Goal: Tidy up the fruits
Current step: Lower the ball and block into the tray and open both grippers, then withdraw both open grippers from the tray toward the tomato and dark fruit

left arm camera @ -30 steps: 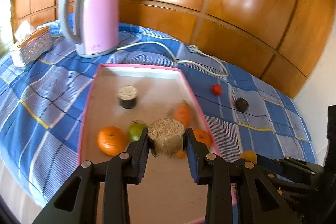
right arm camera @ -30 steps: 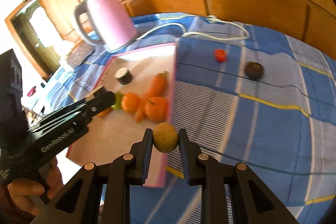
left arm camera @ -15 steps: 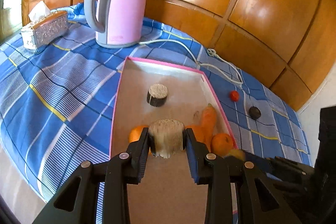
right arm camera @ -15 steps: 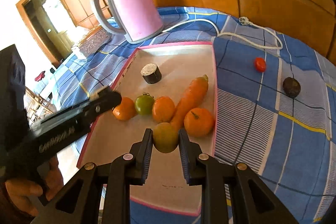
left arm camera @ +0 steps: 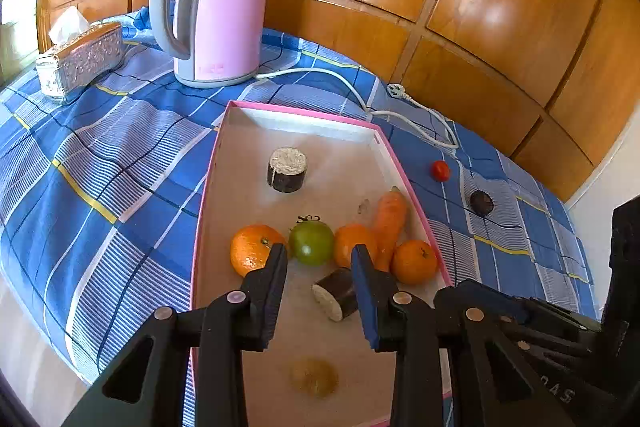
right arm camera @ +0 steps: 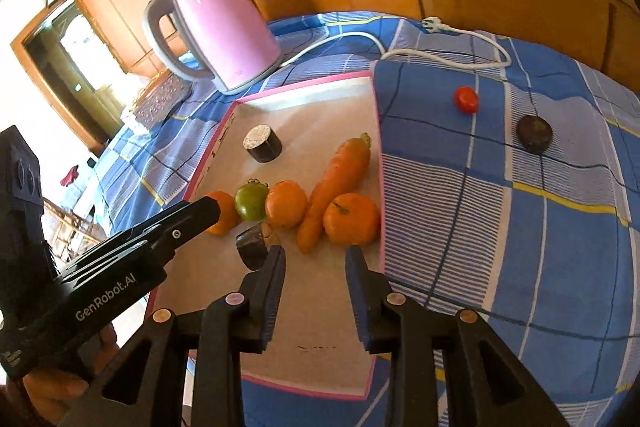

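Observation:
My left gripper (left arm camera: 319, 251) hangs over the pink-rimmed tray (left arm camera: 304, 113), its fingers apart with nothing pressed between them. A dark cylinder piece with a pale end (left arm camera: 336, 293) lies on its side in the tray, just by the right finger. A blurred yellowish fruit (left arm camera: 314, 377) lies on the tray floor below. My right gripper (right arm camera: 316, 259) is over the tray's near end, its jaws opening and empty. Beyond them lie three oranges (right arm camera: 351, 218), a green tomato (right arm camera: 251, 201), a carrot (right arm camera: 336, 179) and an upright dark cylinder (right arm camera: 262, 145).
On the blue checked cloth right of the tray lie a red cherry tomato (right arm camera: 466, 99) and a dark round fruit (right arm camera: 534, 134). A pink kettle (left arm camera: 220, 7) with a white cord (left arm camera: 400, 115) stands behind the tray, a tissue box (left arm camera: 80, 59) to its left. A hand (right arm camera: 60, 387) holds the left gripper.
The cylinder piece has left the left gripper's fingers and now lies in the tray. The right gripper moved over the tray, spread its jaws and let go of the yellowish fruit.

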The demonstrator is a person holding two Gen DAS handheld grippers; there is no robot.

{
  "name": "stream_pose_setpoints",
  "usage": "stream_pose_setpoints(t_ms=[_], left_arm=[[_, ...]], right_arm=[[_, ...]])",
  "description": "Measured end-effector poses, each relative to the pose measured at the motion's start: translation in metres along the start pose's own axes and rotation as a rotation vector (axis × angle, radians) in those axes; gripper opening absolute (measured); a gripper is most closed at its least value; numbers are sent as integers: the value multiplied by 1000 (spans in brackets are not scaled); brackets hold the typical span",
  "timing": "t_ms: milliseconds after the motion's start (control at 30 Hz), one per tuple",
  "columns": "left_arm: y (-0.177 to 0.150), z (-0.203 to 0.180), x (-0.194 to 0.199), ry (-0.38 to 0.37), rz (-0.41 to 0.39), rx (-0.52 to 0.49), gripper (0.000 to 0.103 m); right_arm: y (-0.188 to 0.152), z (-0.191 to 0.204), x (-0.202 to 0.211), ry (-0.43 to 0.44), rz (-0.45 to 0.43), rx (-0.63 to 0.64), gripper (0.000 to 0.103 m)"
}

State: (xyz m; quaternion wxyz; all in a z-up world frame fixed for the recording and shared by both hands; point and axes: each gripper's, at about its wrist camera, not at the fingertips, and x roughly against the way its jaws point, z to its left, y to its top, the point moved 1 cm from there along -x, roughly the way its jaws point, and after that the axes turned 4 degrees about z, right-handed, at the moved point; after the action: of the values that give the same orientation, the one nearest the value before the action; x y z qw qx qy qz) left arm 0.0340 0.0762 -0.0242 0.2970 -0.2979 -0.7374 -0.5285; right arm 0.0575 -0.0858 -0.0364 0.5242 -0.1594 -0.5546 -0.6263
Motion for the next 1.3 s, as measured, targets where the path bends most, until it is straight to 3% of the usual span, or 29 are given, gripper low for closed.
stream_pose_setpoints(t_ms=[367,1300], left_arm=[[-3,-25,7,-4,-10,-67,34],[-10,-84,-11,-38,34,-218,34]], right_arm=[[-5,-19,18,-56,-55,-70,31],[-13,-75,33,-155,-93,-206,31]])
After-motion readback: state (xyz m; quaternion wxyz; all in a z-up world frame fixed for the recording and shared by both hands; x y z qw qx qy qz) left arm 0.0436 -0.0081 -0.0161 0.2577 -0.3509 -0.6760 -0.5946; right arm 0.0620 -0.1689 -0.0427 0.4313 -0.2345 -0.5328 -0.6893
